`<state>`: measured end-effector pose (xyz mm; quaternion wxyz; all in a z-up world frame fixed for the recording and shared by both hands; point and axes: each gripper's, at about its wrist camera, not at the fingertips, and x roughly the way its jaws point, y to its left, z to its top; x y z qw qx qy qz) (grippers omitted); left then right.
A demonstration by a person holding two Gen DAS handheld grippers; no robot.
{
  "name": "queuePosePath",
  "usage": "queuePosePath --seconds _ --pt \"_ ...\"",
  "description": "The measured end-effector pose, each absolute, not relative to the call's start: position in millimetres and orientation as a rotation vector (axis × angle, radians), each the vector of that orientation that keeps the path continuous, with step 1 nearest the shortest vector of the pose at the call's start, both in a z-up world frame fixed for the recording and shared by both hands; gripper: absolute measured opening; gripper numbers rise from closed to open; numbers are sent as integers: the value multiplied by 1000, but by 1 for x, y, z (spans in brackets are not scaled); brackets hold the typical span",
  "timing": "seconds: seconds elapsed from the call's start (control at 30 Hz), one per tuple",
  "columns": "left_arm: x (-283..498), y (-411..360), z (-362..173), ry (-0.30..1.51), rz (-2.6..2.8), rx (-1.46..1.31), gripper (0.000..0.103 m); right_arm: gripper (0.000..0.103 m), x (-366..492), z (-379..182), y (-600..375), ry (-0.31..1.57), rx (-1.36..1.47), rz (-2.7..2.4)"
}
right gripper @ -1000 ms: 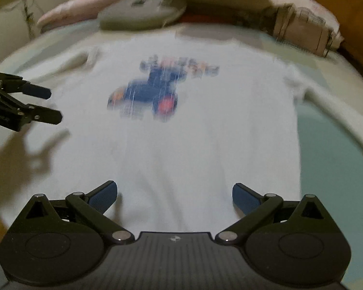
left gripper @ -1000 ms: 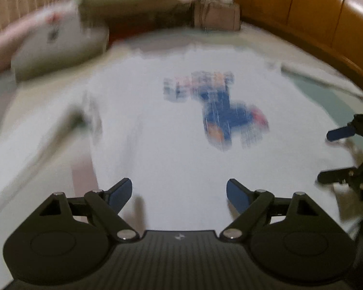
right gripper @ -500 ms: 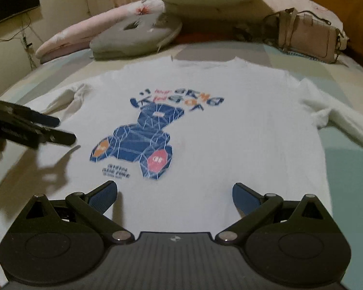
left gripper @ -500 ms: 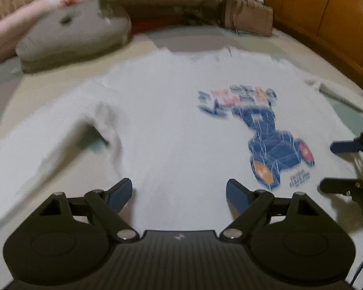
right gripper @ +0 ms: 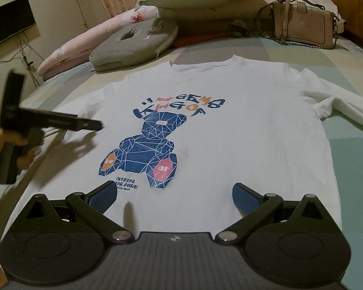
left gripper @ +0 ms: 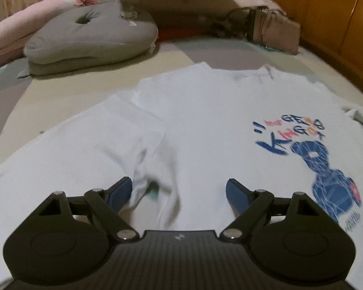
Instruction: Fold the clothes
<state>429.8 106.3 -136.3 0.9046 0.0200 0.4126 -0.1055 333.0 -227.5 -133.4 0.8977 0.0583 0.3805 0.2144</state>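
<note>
While the white long-sleeved shirt [right gripper: 230, 125] lies flat on the bed [right gripper: 351, 149], both grippers [left gripper: 179, 191] [right gripper: 174, 195] are held wide open and empty, so the left sleeve [left gripper: 84, 149] likely must be gripped next.

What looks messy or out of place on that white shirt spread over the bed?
The white shirt lies mostly flat, print up, but it bunches into puckered folds at both armpits: one in the left wrist view, the other in the right wrist view. Nothing looks torn or spilled.
</note>
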Motion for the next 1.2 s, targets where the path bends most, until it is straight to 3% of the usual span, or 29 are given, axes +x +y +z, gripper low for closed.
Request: queuePosePath --seconds 0.13,0.4,0.53,0.63,1.03,1.2 --pt "418 125 -121 899 -153 35 84 103 332 -134 -228 789 116 444" --pt "427 182 -105 738 6 -219 85 103 332 -134 -228 785 128 438" --pt "433 191 -132 806 124 -85 83 103 333 -134 -228 783 133 435" --pt "417 197 -138 783 151 73 88 103 334 -134 -228 783 130 437" --pt "381 266 -114 779 228 -176 87 103 333 -133 -228 780 150 435" --pt "357 324 -122 718 329 -491 83 103 332 -131 -227 772 164 450"
